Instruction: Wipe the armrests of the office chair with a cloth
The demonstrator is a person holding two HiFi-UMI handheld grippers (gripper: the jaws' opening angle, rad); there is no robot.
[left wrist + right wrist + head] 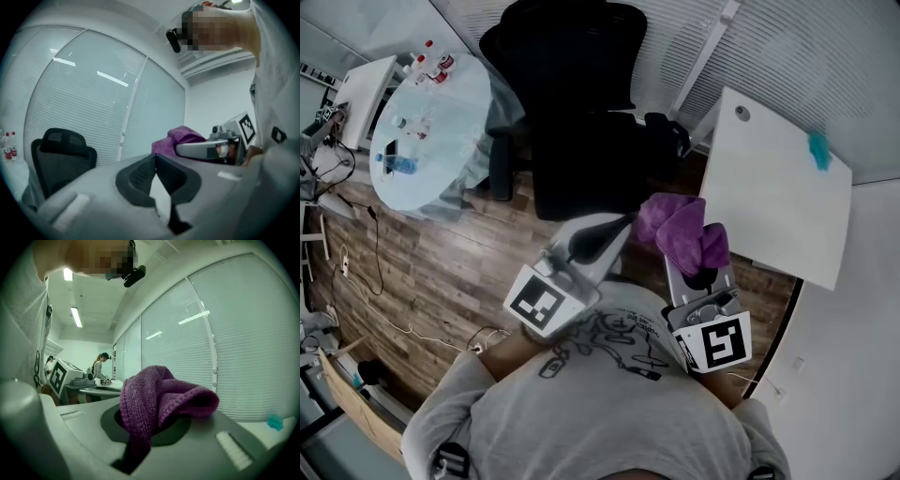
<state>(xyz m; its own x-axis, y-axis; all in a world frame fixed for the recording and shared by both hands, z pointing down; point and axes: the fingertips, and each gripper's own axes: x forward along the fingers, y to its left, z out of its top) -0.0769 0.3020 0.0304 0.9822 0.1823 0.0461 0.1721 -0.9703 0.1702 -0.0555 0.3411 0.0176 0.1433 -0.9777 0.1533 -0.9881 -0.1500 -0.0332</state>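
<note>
At chest height in front of the person, the right gripper (151, 427) is clamped on a purple cloth (161, 394). The cloth bunches in a loose fold above the jaws and trails down between them. Just beside it, the left gripper (155, 159) has its jaws closed together with nothing between them. Both are held close to the body, well apart from anything that needs wiping.

Further out, on the wooden floor (441, 253), stands the black office chair (572, 84), with its seat turned toward the person and its back to the window blinds (825, 56). The armrests seem to be the dark shapes on either side of the seat. One (500, 167) is on the left, near a round bench (441, 141) carrying small bottles (441, 64). The other (667, 131) is on the right, beside a white bench (778, 197). The cloth touches neither of them.

The step in hand looks like bringing the cloth to the chair, and no wiping has begun yet. The next move probably calls for reaching the right gripper forward and down to the nearer, right-hand armrest. The folded cloth would then be laid flat on the armrest's top and drawn along its length with light pressure. Since such a chair is likely to swivel or roll, the empty left gripper could steady it.
</note>
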